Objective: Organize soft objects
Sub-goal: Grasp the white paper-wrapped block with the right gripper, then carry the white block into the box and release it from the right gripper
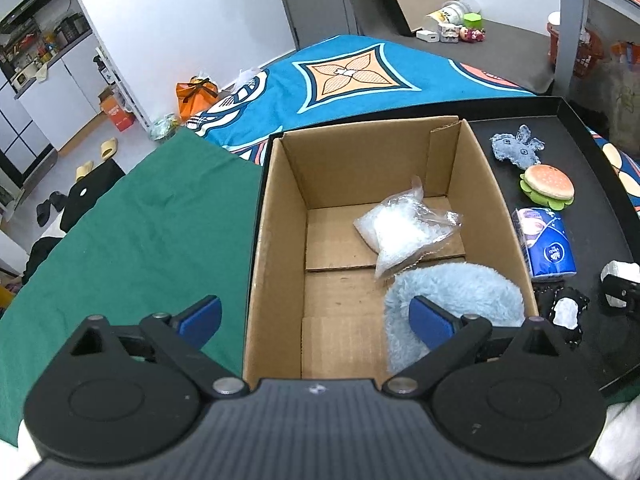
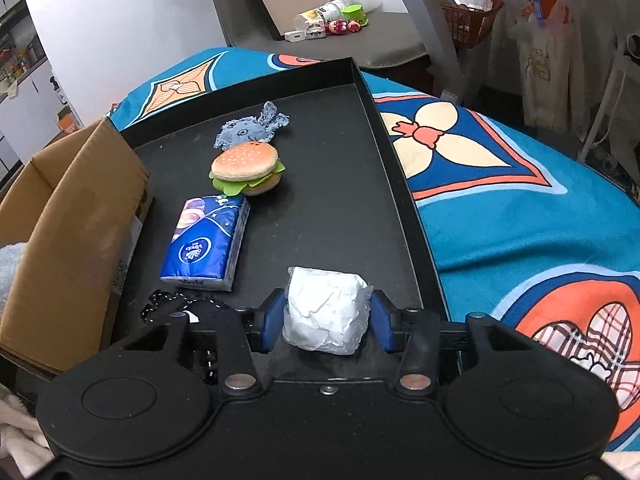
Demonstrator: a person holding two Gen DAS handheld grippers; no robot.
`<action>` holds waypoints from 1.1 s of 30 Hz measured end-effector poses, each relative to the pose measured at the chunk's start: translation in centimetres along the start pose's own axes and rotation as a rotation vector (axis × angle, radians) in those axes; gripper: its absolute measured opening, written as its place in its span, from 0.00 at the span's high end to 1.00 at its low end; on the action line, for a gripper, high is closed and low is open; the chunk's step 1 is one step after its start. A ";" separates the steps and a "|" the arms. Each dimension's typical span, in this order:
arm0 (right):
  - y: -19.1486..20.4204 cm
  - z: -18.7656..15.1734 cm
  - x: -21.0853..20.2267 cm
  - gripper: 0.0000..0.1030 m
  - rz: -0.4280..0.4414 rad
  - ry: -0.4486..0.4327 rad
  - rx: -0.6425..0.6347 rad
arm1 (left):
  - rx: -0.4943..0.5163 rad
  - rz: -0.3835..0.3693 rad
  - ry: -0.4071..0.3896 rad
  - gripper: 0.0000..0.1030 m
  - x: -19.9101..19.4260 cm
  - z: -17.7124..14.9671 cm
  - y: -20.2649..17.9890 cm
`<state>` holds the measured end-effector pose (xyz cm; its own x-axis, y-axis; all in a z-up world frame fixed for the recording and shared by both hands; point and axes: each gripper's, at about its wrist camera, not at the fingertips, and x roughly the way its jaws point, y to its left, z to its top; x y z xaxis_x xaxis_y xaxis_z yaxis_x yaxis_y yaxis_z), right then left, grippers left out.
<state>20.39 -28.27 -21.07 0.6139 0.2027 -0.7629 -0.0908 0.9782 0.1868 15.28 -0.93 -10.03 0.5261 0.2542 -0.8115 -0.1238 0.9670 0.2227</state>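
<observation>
A cardboard box [image 1: 280,216] stands in a black tray [image 2: 392,148]. Inside it lie a clear plastic bag of white stuff [image 1: 404,228] and a fluffy light-blue plush [image 1: 456,296]. My left gripper [image 1: 316,320] is open and empty over the box's near left edge. On the tray lie a grey denim toy [image 2: 250,126], a plush burger [image 2: 246,170], a blue tissue pack [image 2: 206,236] and a black lacy item [image 2: 176,306]. My right gripper [image 2: 326,318] is shut on a white crumpled bundle [image 2: 326,310] just above the tray.
A green cloth [image 1: 132,232] lies left of the box. A blue patterned blanket [image 2: 520,200] surrounds the tray. A grey bench [image 2: 340,40] at the back holds small clutter. An orange basket [image 2: 472,16] stands at the far right.
</observation>
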 end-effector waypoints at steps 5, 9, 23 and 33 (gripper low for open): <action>0.4 0.5 -0.6 0.57 -0.002 -0.015 -0.007 | -0.006 -0.011 -0.008 0.03 -0.1 -0.1 0.1; 0.7 1.1 -1.4 0.57 0.005 -0.041 -0.009 | -0.008 -0.016 -0.022 0.03 -0.3 -0.2 0.5; 4.2 4.0 -5.1 0.57 0.122 -0.177 -0.069 | -0.069 -0.040 -0.026 0.27 0.1 -1.4 2.6; 7.7 5.5 -6.4 0.57 0.189 -0.233 -0.146 | -0.131 -0.078 -0.010 0.67 0.8 -2.3 4.2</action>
<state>20.12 -22.31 -11.37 0.7370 0.3813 -0.5580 -0.3207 0.9241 0.2080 13.27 3.36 -10.99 0.5470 0.1786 -0.8179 -0.1906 0.9779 0.0861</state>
